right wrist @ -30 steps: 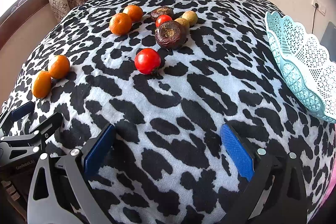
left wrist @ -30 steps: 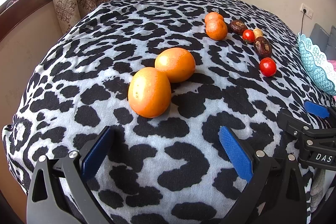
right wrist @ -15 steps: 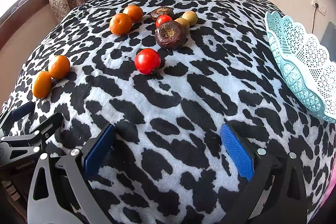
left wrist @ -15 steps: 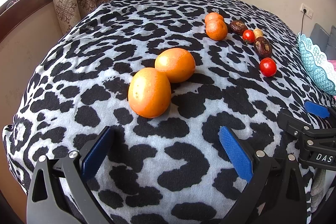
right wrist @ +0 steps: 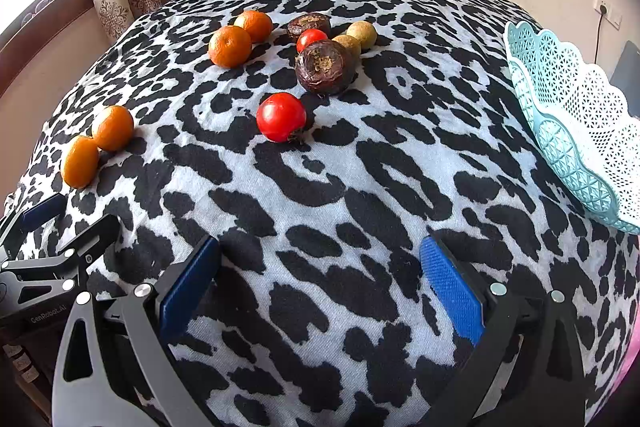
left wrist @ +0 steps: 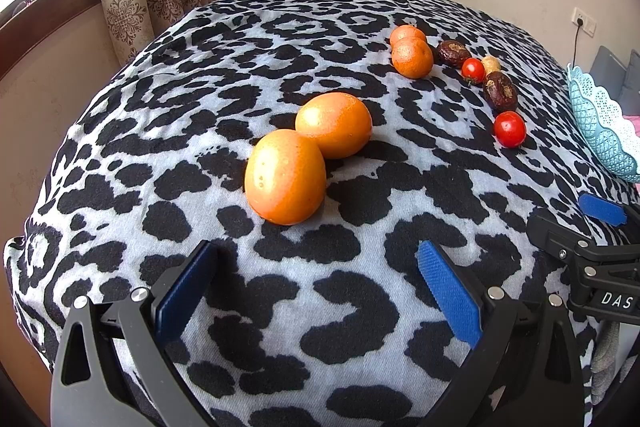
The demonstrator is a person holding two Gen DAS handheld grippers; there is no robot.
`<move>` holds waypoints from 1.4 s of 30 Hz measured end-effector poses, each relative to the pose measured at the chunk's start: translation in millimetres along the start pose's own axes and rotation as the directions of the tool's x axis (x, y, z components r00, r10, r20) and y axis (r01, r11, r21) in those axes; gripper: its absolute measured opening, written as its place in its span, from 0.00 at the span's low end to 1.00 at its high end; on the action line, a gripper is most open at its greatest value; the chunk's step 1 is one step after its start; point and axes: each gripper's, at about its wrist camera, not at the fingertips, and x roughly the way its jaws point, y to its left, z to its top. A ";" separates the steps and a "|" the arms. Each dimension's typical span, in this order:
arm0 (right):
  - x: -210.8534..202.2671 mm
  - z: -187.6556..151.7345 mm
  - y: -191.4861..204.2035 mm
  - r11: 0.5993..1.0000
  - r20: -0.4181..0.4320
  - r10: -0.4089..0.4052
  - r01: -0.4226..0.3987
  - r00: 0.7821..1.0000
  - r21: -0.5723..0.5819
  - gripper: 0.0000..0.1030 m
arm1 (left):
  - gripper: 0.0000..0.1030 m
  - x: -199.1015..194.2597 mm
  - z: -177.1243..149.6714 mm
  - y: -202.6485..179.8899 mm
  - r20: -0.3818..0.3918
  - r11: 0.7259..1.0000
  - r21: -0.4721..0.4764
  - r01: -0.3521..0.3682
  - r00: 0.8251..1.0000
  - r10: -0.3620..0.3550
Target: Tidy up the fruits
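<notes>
Every fruit sits loose on the leopard-print desk [right wrist: 360,187] — two oranges [left wrist: 286,177] touching, nearest the left tongs [left wrist: 316,283], tomatoes [right wrist: 280,117] and dark fruits beyond. The teal basket [right wrist: 560,131] looks empty, so nothing seems sorted yet. Left and right tongs [right wrist: 320,283] gape wide, holding nothing

My right claw [right wrist: 320,283] hangs with its blue pads spread wide over the spotted cloth [right wrist: 360,187], gripping nothing. Ahead lies a tomato [right wrist: 281,117], and beyond it a dark brown fruit [right wrist: 325,67], a second tomato [right wrist: 311,39], two tan fruits [right wrist: 362,35] and two tangerines [right wrist: 230,46]. Two oranges [right wrist: 98,143] touch each other at far left. A teal basket [right wrist: 568,131] sits at right. My left claw [right wrist: 52,227] shows at the lower left edge.
</notes>
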 end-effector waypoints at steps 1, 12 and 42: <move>-0.1 0.5 0.0 1.000 0.000 0.000 0.000 1.000 0.000 0.98 | 0.95 0.0 -0.9 0.2 0.000 1.000 0.000 0.001 1.000 -0.001; 1.0 0.9 0.3 1.000 -0.002 -0.004 0.004 1.000 -0.002 0.98 | 0.95 -5.8 -1.3 3.2 -0.014 0.998 0.035 0.050 0.999 -0.050; -1.0 6.3 -1.6 1.000 -0.019 0.030 -0.030 0.999 0.004 0.98 | 0.37 -1.6 28.5 41.0 0.007 0.983 -0.027 0.182 0.983 -0.182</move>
